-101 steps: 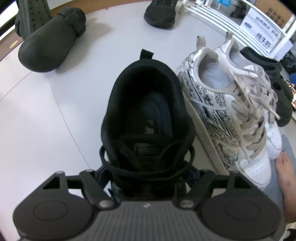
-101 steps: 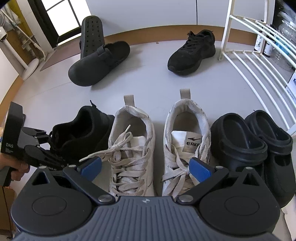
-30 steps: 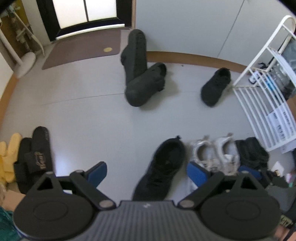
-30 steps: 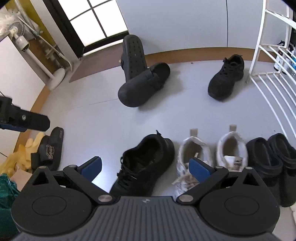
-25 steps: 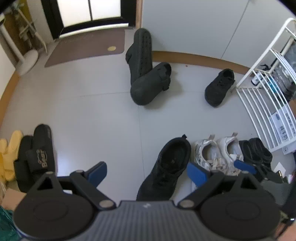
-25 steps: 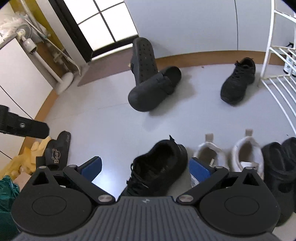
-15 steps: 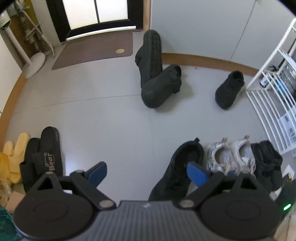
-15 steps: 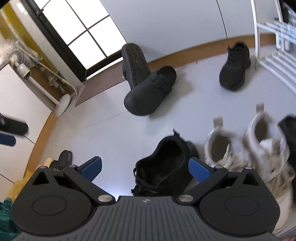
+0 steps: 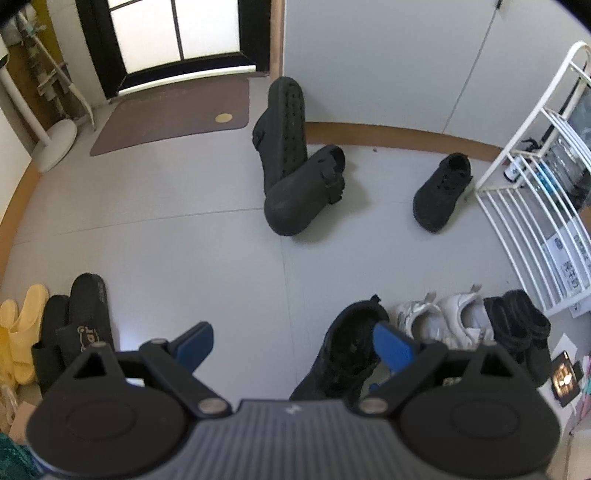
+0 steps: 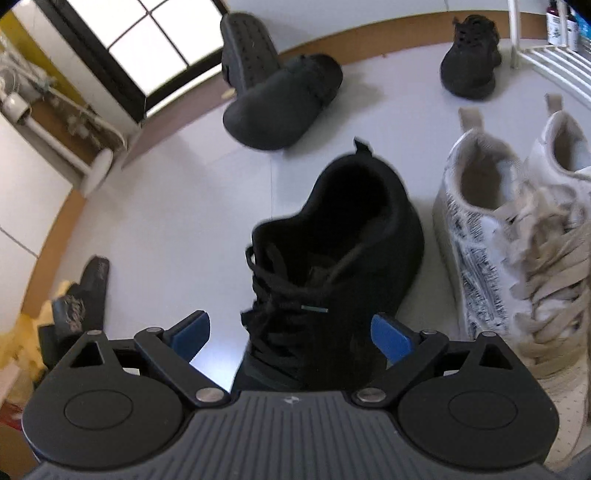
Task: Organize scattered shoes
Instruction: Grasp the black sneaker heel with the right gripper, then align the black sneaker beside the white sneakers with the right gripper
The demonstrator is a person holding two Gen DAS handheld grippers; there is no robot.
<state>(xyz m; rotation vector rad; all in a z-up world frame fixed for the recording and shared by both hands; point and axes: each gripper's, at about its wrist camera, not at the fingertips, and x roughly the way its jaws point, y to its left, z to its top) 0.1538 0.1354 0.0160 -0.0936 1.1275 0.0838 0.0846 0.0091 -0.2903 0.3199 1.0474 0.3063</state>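
Alignment step, judged: black sneaker (image 10: 332, 254) lying on grey floor (image 10: 177, 206), heel away from lens, angled slightly against white sneakers (image 10: 509, 236) just beside it. Best straddled at the laced midfoot, pads on the side walls, then turned parallel to the row. Right gripper (image 10: 291, 332) spread wide, closing only slightly, shoe between the blue pads (image 10: 192, 328), none pressing. Left gripper (image 9: 291, 343) likewise spread wide, empty, poised high. Matching sneaker (image 9: 443, 192) left near white rack (image 9: 517, 206).

A brown door mat (image 9: 173, 110) lies on the grey floor (image 9: 166, 251) by the glass door (image 9: 177, 33). A white wire rack (image 9: 532, 206) stands at the right.
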